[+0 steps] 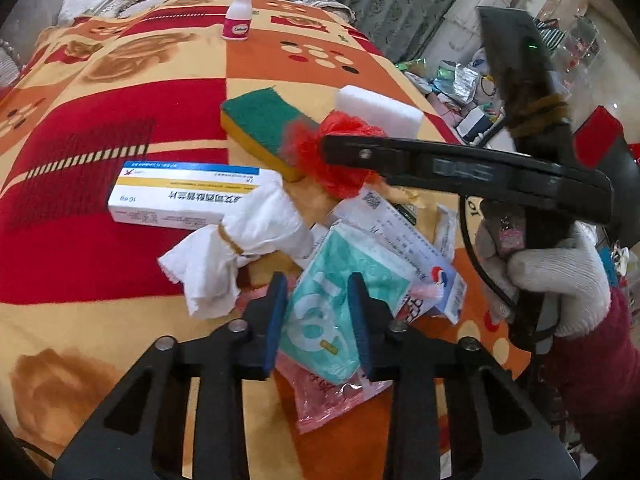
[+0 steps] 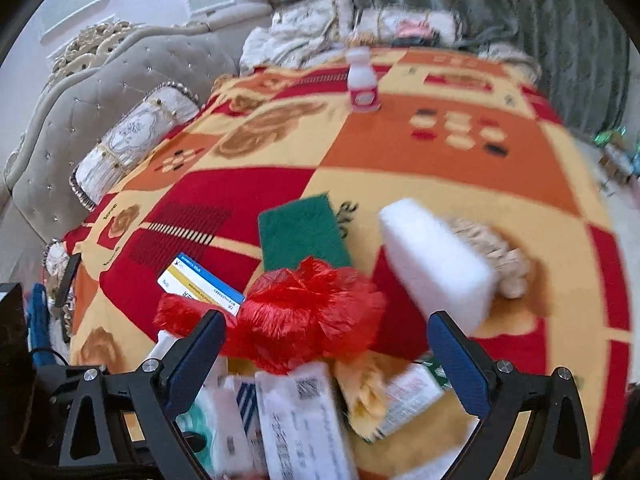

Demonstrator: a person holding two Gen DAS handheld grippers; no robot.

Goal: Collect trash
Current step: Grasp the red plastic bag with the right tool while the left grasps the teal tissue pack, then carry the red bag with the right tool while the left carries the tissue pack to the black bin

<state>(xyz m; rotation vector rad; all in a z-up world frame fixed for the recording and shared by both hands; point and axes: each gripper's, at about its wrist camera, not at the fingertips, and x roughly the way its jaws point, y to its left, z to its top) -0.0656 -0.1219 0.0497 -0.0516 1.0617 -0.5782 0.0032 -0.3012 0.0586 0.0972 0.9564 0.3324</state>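
On the patterned blanket (image 1: 100, 120) lies a heap of trash. My left gripper (image 1: 318, 292) is shut on a teal tissue pack (image 1: 332, 320), one blue pad pressing each side. Beside the pack lie a crumpled white tissue wad (image 1: 240, 248), a medicine box (image 1: 180, 196), printed slips (image 1: 400, 236) and a pink wrapper (image 1: 324, 396). My right gripper (image 2: 326, 320) stands wide open just above a crumpled red plastic bag (image 2: 308, 312), touching nothing. Blurred paper slips (image 2: 296, 420) lie under it. One of its fingers (image 1: 440, 164) crosses the left wrist view, held by a gloved hand (image 1: 560, 280).
A green and yellow sponge (image 2: 304, 232) and a white foam block (image 2: 436, 264) lie beyond the red bag. A small white bottle with a pink label (image 2: 362, 84) stands at the far end. A tufted headboard (image 2: 120, 92) is left; floor clutter (image 1: 460, 80) lies off the right edge.
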